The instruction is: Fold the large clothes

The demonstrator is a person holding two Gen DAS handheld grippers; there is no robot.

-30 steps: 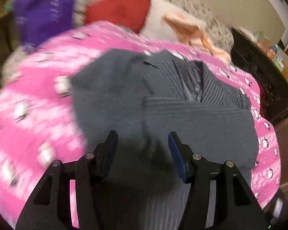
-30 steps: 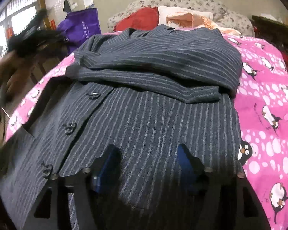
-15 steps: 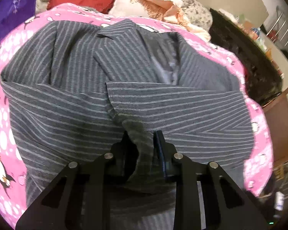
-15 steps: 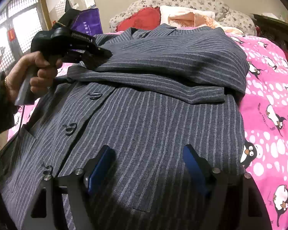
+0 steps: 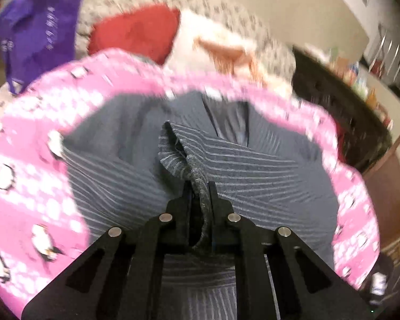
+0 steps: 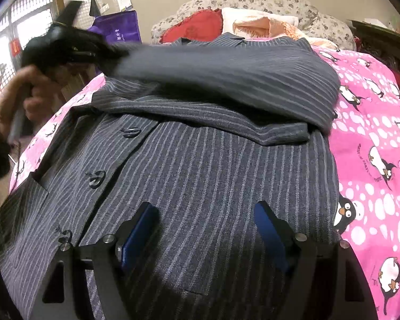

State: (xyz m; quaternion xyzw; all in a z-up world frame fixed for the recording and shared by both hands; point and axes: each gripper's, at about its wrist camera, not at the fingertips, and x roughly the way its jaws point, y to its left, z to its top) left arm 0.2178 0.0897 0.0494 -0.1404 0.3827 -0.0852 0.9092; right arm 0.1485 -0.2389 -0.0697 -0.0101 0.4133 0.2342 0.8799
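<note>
The pinstriped jacket (image 6: 205,165) lies front-up on the pink bed cover (image 6: 373,138), its length running away from me toward the pillows. I have its sleeve cuff (image 5: 184,157) pinched in my left hand-held gripper (image 5: 200,189), off the jacket's left side; my right hand-held gripper (image 6: 205,229) hovers spread wide over the hem, holding nothing.

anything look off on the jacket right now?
Nothing damaged. The left gripper is shut on a bunched sleeve, lifted off the jacket; the right gripper hovers open above the hem.
</note>
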